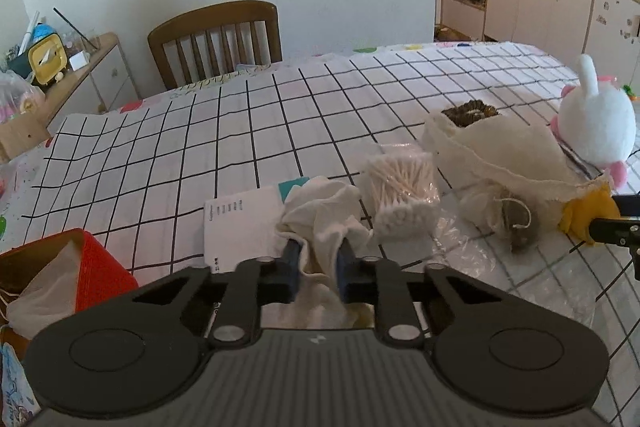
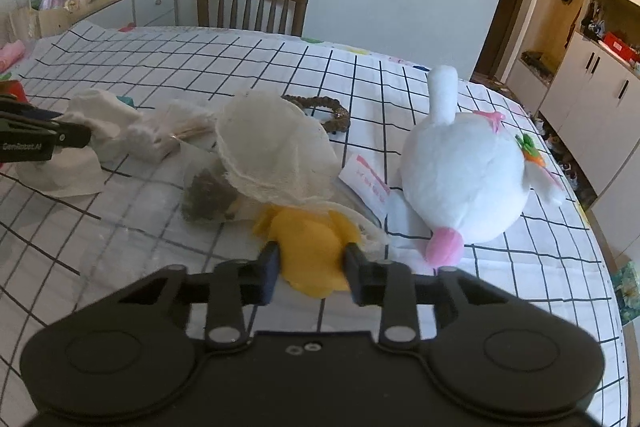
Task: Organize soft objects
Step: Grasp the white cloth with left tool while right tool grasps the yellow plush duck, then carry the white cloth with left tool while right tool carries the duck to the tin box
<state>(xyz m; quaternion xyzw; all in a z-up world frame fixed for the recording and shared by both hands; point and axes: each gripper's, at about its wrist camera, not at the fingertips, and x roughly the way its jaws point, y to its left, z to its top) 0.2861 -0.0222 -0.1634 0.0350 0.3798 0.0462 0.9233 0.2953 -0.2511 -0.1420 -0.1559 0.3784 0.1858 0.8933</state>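
Note:
My left gripper point(image 1: 317, 257) is shut on a crumpled white cloth point(image 1: 320, 213), held just above the checked tablecloth. The cloth also shows in the right wrist view point(image 2: 102, 119). My right gripper point(image 2: 311, 259) is shut on a yellow soft item point(image 2: 310, 235) that lies under the edge of a cream gauze cloth point(image 2: 276, 155). The yellow item shows in the left wrist view point(image 1: 584, 213) too. A white plush rabbit point(image 2: 464, 179) lies to the right. A small mesh pouch of dried bits point(image 2: 206, 195) sits beside the gauze.
A bag of cotton swabs point(image 1: 402, 187) lies between the cloths. A brown beaded ring point(image 2: 324, 111) sits behind the gauze. A red box point(image 1: 94, 267) stands at the left edge. A white card point(image 1: 240, 227) lies under the cloth. A wooden chair point(image 1: 218, 35) stands behind the table.

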